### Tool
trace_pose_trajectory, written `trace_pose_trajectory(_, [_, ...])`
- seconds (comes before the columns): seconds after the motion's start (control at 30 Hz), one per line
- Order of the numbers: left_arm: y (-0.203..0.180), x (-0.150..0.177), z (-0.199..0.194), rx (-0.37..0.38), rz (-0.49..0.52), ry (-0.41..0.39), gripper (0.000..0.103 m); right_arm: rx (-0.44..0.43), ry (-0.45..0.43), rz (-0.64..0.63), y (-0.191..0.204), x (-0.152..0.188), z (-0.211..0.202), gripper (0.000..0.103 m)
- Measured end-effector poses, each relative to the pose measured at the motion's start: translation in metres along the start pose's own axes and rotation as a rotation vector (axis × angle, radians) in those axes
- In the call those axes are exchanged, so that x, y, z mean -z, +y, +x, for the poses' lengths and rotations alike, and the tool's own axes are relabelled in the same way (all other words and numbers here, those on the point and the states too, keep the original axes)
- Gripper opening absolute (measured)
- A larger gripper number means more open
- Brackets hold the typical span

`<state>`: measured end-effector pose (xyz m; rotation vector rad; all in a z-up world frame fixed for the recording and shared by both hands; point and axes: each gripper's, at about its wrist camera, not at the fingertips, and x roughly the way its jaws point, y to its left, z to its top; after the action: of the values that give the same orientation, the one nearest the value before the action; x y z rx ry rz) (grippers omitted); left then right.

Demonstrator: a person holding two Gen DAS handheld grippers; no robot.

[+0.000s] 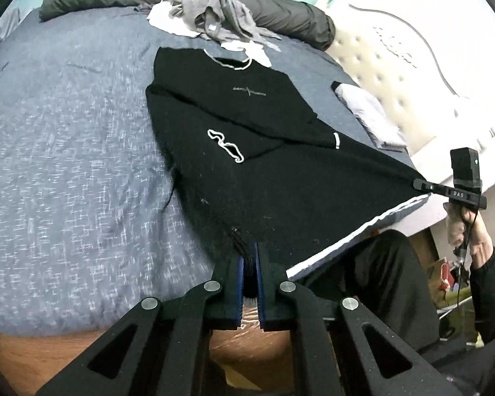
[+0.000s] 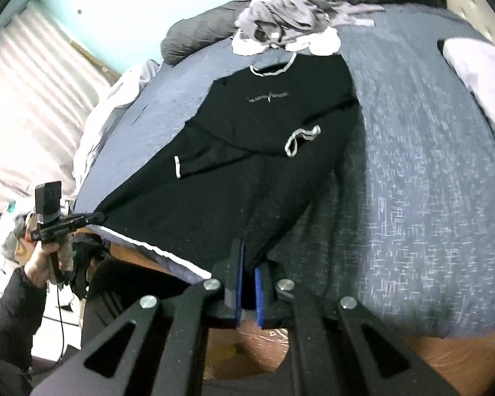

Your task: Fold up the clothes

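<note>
Two views. Left wrist: my left gripper (image 1: 250, 260) is clamped on the hem corner of the black shirt (image 1: 247, 151), matte knit, sleeves folded across the chest, lying on the mottled blue-grey bedspread (image 1: 66, 165). Right wrist: my right gripper (image 2: 247, 264) pinches the other hem corner; white-trimmed hem taut.

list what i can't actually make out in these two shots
- Chest print on the black shirt: too small and blurred to read, both views.
- Hem corners: hidden between the pads of the left gripper and right gripper.
- Grey and white clothes pile: crumpled together, garment count unclear.
- Folded light item by the headboard: blurred near the right wrist view's edge.
</note>
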<state>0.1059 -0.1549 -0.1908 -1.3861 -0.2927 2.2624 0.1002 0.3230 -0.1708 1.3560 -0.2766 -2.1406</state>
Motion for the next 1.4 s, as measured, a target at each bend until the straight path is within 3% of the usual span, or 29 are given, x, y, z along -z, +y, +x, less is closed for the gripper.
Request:
trace_pose_trajectory(0.4, [-0.035,0.028,-0.052,0.024,0.092,-0.012,0.006,-0.036,-0.028,-0.11,0.034,0.03,-0.048,0.005])
trace_pose_trajectory(0.7, [-0.026,0.005,-0.047,0.014,0.077,-0.025,0.006,-0.041,-0.031,-0.09,0.028,0.017,-0.047,0.005])
trace_pose_trajectory(0.97, [-0.006,-0.056,-0.031,-0.001,0.056,-0.058,0.006,-0.047,-0.043,-0.039,0.012,-0.033,-0.035,0.005])
trace_pose_trajectory(1.4, [0.058,-0.196,0.049,-0.011,-0.038,-0.051,0.006,-0.004,-0.016,0.074,-0.052,-0.169,0.037,0.005])
